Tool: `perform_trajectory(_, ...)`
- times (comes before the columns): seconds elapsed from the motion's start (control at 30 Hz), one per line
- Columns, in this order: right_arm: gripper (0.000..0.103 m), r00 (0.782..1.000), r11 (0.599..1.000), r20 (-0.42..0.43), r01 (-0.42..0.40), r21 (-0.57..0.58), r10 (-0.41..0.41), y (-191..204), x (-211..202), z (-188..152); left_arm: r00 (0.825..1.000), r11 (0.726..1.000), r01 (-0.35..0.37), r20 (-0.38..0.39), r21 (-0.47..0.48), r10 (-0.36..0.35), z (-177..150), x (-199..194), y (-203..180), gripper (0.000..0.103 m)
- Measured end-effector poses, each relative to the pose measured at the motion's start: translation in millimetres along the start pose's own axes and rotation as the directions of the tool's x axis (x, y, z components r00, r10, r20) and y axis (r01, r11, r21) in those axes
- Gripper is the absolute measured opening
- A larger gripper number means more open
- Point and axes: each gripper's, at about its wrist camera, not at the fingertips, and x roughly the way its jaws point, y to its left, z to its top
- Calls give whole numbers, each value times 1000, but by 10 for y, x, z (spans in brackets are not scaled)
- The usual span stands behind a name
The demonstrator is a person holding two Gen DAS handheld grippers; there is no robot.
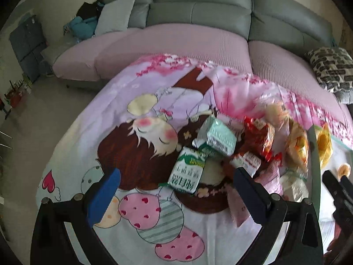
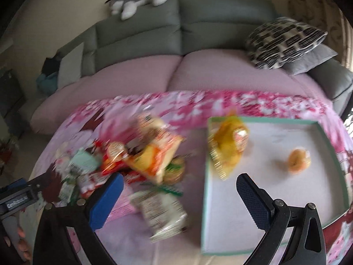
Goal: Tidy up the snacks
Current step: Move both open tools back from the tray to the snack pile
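Both my grippers are wide apart and carrying nothing right now. My left gripper (image 1: 176, 190) hangs low over the cartoon-printed pink cloth (image 1: 92, 114) that covers the bench, its fingers splayed either side of a green-and-white foil snack packet (image 1: 187, 172), not touching it. Just behind sits a pale mint foil packet (image 1: 217, 137), and to its right the heap goes on: a red crinkly wrapper (image 1: 258, 137), then orange-yellow bags (image 1: 297, 145), all jumbled and overlapping, which I judge is why they need sorting at all. Over on the other side, my right gripper (image 2: 179, 193) hovers with one finger above the cloth and the other above the shallow white tray with the mint-green rim (image 2: 328, 137). That tray looks like the destination: a yellow cellophane-wrapped snack (image 2: 225, 152) already lies across its near-left rim, half in, and a small round orange pastry (image 2: 299, 160) sits alone further in, well apart from it. Most of the tray floor is bare, so I reckon the job is only just under way. A white speckled packet (image 2: 163, 212) lies on the cloth beside the tray's left wall, the nearest candidate for my right side. This view is blurred, so I can't read the labels. The grey sofa (image 2: 198, 28) is behind.
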Motion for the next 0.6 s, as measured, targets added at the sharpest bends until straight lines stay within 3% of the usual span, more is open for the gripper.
perform_trajectory(0.1, 103, 998, 999, -51, -42, 5, 42, 96, 81, -114, 999, 1000, 22, -25, 2, -22, -16, 68, -12, 102)
perform_trajectory(0.37, 103, 992, 997, -116, -55, -54, 48, 231, 224, -252, 995, 998, 56, -82, 0, -56, -7, 255, -65, 102)
perform_trajectory(0.5, 96, 987, 997, -155, -58, -56, 49, 228, 338, -297, 989, 997, 75, -122, -33, -78, -6, 382, -39, 102)
perform_trajectory(0.6, 92, 982, 997, -179, -67, -47, 57, 206, 414, -309, 989, 993, 91, -111, -70, -99, 32, 370, -10, 102)
